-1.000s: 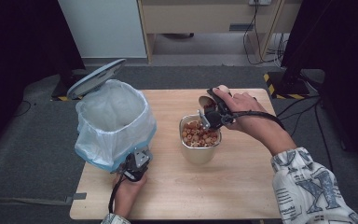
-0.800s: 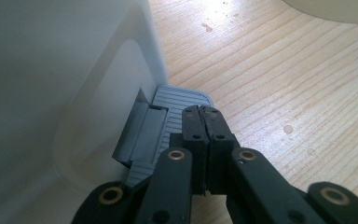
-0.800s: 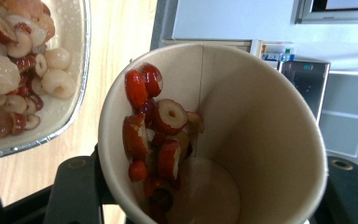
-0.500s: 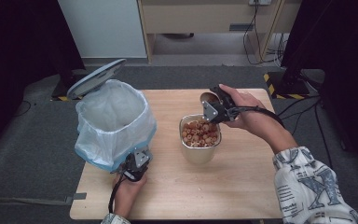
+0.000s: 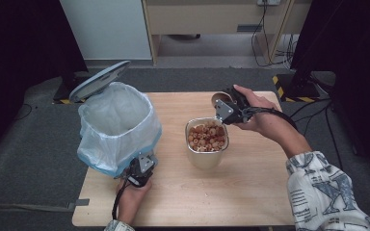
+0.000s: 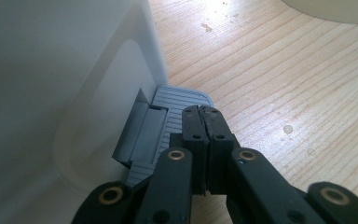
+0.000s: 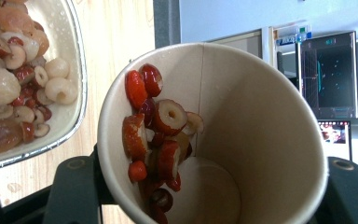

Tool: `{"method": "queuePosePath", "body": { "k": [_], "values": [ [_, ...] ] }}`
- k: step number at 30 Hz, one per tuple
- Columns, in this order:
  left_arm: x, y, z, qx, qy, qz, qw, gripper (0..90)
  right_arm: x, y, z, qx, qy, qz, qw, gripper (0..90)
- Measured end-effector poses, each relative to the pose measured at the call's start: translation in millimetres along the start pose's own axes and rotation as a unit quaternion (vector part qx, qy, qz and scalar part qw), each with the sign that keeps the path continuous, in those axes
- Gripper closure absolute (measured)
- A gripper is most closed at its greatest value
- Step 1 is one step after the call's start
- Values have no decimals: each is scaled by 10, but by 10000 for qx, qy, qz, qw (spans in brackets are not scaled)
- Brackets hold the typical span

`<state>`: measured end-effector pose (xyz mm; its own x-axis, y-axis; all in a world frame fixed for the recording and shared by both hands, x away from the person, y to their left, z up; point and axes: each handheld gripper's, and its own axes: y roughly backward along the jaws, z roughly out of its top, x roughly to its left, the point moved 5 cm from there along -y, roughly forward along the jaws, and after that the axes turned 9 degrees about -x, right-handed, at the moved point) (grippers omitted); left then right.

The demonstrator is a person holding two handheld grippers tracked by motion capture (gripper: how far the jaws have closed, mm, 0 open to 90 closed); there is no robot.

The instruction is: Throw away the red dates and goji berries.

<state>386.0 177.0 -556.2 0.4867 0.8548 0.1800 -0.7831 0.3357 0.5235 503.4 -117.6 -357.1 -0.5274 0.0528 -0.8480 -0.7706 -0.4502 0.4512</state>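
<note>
Two hands at table; bin hides left gripper tip. Bowl holds fruit. Left gripper view: jaws shut, empty, on bin pedal. Right gripper view: jaws clamp tilted cup, cut off, w/ fruit slices beside bowl.

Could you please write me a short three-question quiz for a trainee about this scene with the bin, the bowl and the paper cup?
1. True or false: the left gripper has its jaws shut and rests on the bin's pedal.
2. What does the right gripper hold?
A. a spoon
B. a paper cup with dried fruit slices clinging inside
C. the bin's lid
3. Fill in: the metal bowl of fruit stands on the table between the cup and the ______.

Key:
1. True.
2. B; the cup is tilted on its side beside the bowl.
3. The bin, which is lined with a bag and has its lid up.
</note>
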Motion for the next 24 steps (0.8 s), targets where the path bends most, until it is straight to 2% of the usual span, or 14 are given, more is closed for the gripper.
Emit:
{"method": "queuePosePath", "body": {
  "k": [9,19,24],
  "values": [
    [0,0,0,0,11,0,10000,880,8,52,-127,5,-211,-13,9998,358],
    [0,0,-1,-8,17,-5,10000,880,30,83,-214,-55,-592,-16,9982,358],
    [4,2,-2,6,6,-13,10000,880,26,107,-271,-60,-657,-27,9978,357]
  ]
}}
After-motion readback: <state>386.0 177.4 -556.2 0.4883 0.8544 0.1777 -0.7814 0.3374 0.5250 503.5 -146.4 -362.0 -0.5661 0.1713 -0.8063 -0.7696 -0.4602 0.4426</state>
